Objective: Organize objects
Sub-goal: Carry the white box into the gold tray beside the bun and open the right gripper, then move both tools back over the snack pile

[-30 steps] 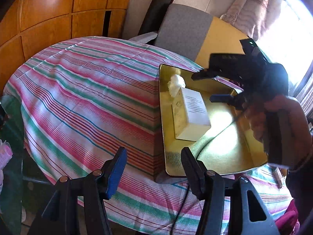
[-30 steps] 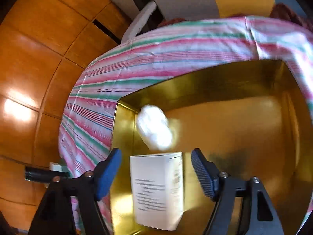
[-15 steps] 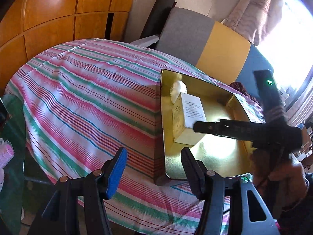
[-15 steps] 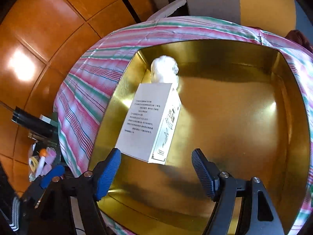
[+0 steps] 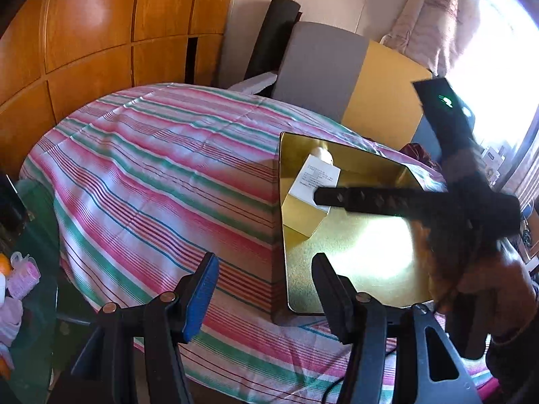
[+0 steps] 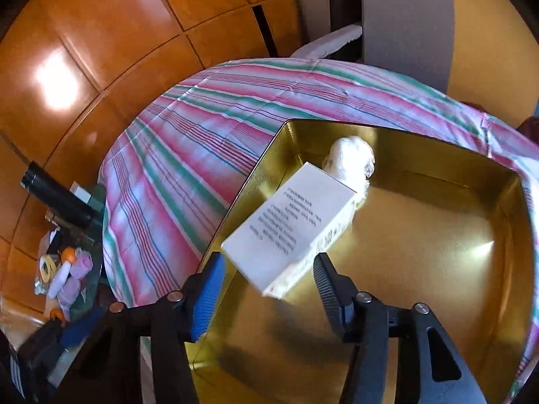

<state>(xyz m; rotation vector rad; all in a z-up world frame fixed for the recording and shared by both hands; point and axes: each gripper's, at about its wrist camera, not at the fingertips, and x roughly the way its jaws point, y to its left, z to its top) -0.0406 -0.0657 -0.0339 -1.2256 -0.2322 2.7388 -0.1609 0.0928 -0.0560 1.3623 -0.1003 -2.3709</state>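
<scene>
A white printed box (image 6: 289, 225) lies in a gold tray (image 6: 438, 252) along its left wall, with a white wrapped lump (image 6: 350, 155) just behind it. My right gripper (image 6: 266, 266) reaches down into the tray and its jaws are closing. The box's near end sits between the fingertips, and a gap still shows beside the blue pad. In the left wrist view the right gripper's fingers (image 5: 337, 197) cross over the box (image 5: 316, 175), held by a hand (image 5: 488, 286). My left gripper (image 5: 264, 262) stands open with nothing in it, above the near left corner of the tray (image 5: 370, 252).
A striped cloth (image 5: 151, 168) covers the round table. A grey and yellow chair back (image 5: 320, 67) stands behind it, with wooden wall panels to the left. A low glass side table (image 6: 67, 269) at the left carries small clutter and a black cylinder (image 6: 54, 195).
The right gripper rolled and drew back to the box's near end, and its jaws narrowed. The left gripper's view shifted only slightly.
</scene>
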